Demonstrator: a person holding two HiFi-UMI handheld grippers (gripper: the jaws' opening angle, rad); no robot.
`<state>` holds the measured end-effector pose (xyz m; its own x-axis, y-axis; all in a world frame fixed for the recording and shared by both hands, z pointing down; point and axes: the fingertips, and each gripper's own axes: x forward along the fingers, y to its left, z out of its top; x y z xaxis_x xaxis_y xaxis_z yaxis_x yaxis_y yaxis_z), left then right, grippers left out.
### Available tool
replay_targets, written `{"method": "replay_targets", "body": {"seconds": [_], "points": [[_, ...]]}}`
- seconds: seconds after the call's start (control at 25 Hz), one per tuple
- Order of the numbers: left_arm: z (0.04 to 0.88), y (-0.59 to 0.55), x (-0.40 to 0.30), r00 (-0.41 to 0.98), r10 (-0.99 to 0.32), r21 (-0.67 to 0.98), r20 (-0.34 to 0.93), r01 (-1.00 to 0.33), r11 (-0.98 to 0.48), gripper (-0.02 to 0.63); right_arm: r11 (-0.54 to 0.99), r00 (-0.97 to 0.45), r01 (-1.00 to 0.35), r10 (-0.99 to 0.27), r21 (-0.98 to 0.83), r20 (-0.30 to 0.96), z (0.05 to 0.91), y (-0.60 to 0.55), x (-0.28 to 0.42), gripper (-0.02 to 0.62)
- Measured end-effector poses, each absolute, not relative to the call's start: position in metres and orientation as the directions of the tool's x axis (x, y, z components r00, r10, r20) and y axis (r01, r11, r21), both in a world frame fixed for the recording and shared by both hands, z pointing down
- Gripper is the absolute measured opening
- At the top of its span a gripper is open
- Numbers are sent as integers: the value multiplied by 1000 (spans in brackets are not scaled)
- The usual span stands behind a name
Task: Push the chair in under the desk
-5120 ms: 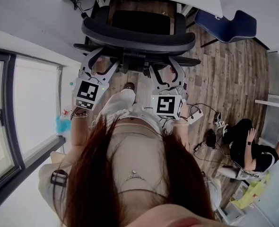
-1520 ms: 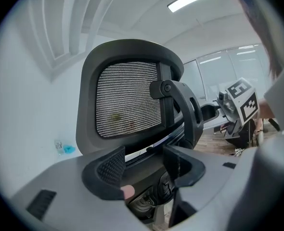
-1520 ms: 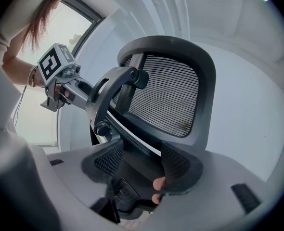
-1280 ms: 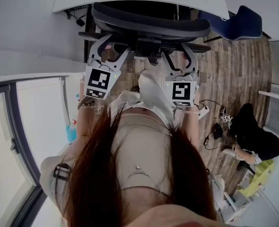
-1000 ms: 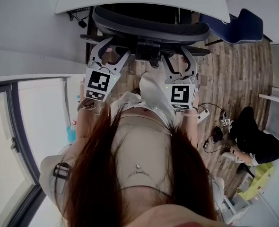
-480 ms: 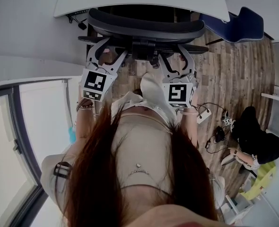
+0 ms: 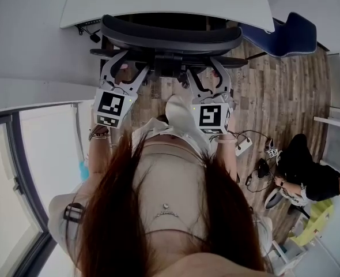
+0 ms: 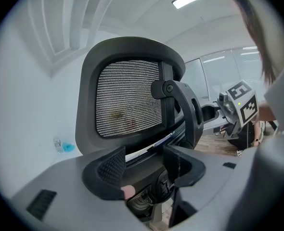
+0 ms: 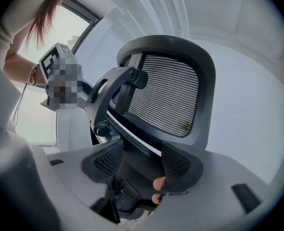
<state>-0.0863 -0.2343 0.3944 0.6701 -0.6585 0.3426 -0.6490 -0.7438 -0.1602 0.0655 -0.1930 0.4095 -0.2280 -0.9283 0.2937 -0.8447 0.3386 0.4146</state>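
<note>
The black mesh-back office chair [image 7: 171, 36] stands with its seat hidden beneath the white desk top [image 7: 170, 3]; only the backrest and arm bar show. My left gripper [image 7: 123, 68] and right gripper [image 7: 207, 74] are both open, side by side, with their fingertips at the lower frame of the backrest. In the left gripper view the mesh back [image 8: 127, 97] rises just beyond the open left gripper [image 8: 144, 165]. The right gripper view shows the backrest [image 9: 166, 95] beyond the open right gripper [image 9: 142, 162]. Neither gripper clasps any part; I cannot tell whether they touch the chair.
A blue chair [image 7: 285, 33] stands right of the desk. A person [image 7: 308, 178] sits low on the wood floor at the right, near cables and a power strip [image 7: 242, 143]. A glass wall [image 7: 20, 172] runs along the left. The holder's white-trousered leg [image 7: 178, 114] is between the grippers.
Since five seconds ago the chair has rolled in and its seat has gone under the desk top, with both grippers following it. Over the last second their relation to the backrest is unchanged.
</note>
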Motion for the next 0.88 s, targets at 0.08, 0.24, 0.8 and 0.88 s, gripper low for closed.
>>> {"method": "replay_targets", "body": {"seconds": [0.08,0.24,0.8,0.88], "points": [[394,-239,-84,670,-660,-160,341,-650,-743,241,338,-227,-845,-928,414,296,409,-198,68,258],[394,-247,-81,665,-664,-161,343,-655,-739,239,340,-229,-845,-928,412,295,408,-207,71,258],[395,-275,-67,646,-684,-171,339,-672,-720,241,349,-245,-841,-927,413,284,407,-236,87,258],[395,-279,-64,646,-684,-171,337,-673,-720,241,349,-245,-841,-927,412,285,408,-241,90,258]]}}
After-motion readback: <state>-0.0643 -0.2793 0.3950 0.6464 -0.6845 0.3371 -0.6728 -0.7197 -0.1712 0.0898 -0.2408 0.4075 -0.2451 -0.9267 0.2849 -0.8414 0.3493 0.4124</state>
